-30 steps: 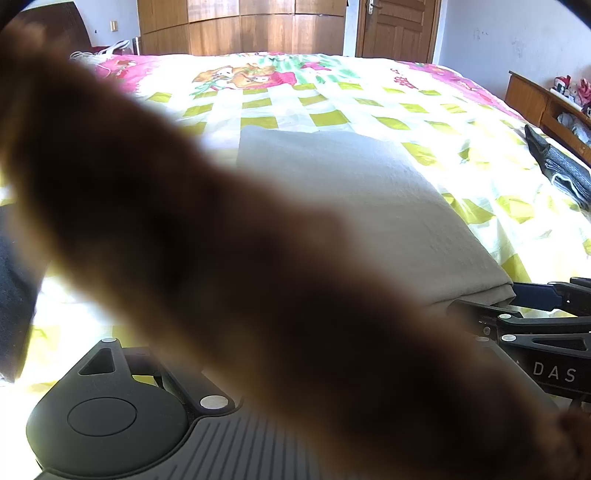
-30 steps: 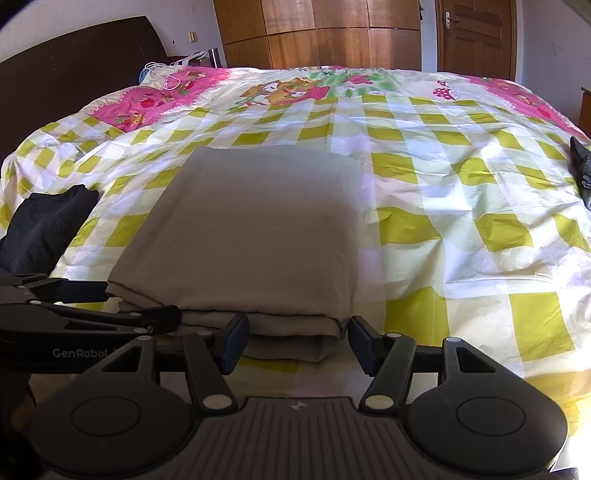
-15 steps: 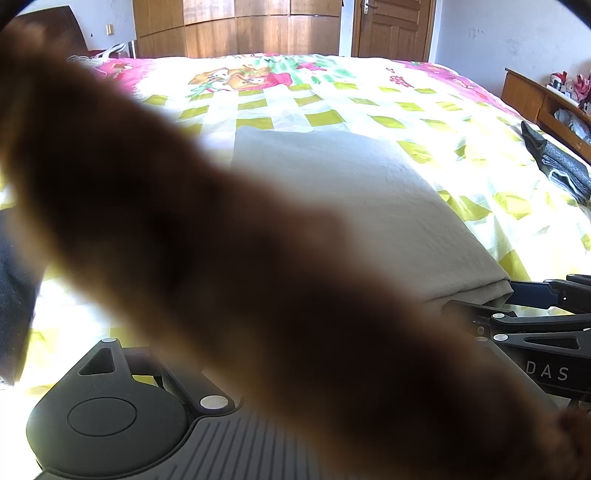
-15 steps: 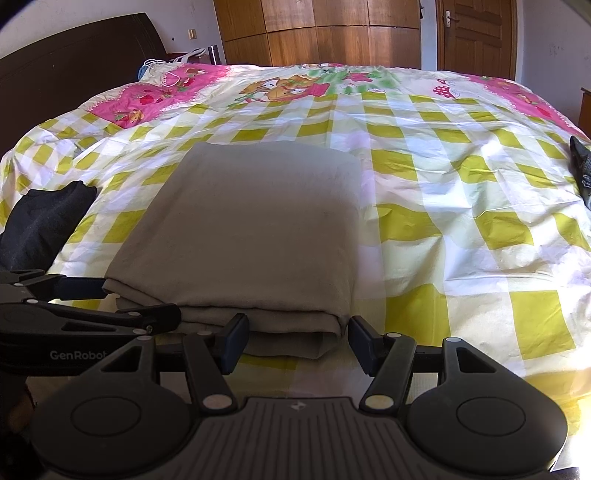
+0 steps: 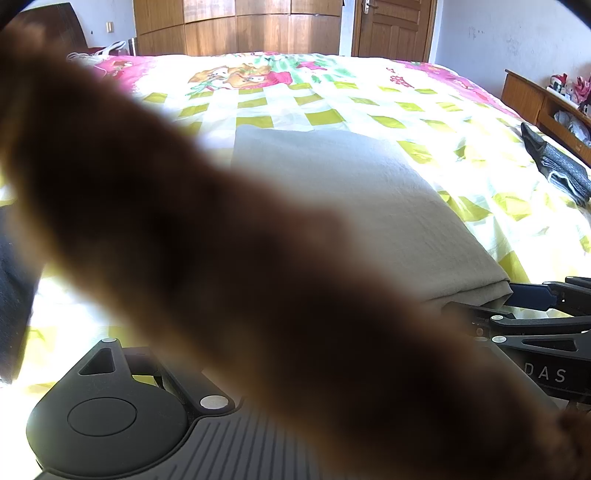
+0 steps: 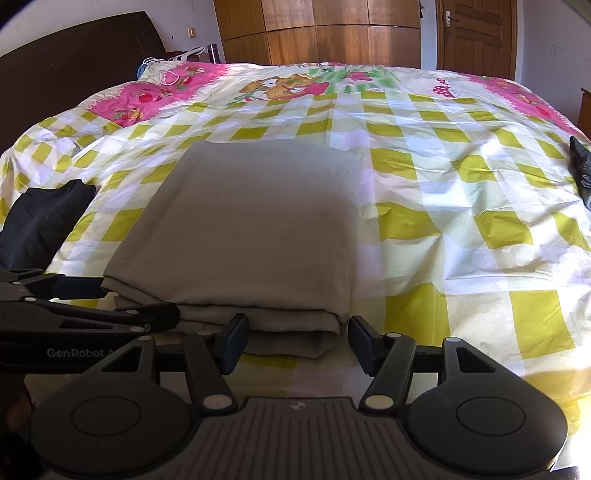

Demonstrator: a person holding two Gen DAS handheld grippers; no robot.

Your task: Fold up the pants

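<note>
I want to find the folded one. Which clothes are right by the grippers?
The grey-beige pants, folded flat mid-bed. The black garment lies left, the dark one far right.

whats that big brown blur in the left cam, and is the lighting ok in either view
Left wrist view: a brown out-of-focus shape right at the lens hides its own fingers, and the bedspread is washed out by sun. Right wrist view: sharp, the folded pants sit in shade, glare only at the bedspread's lower right; fisheye bends the wardrobe.

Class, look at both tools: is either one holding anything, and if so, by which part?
Nothing is held. The right tool stands open at the near right corner of the folded pants; the left tool is open at the near left corner.
</note>
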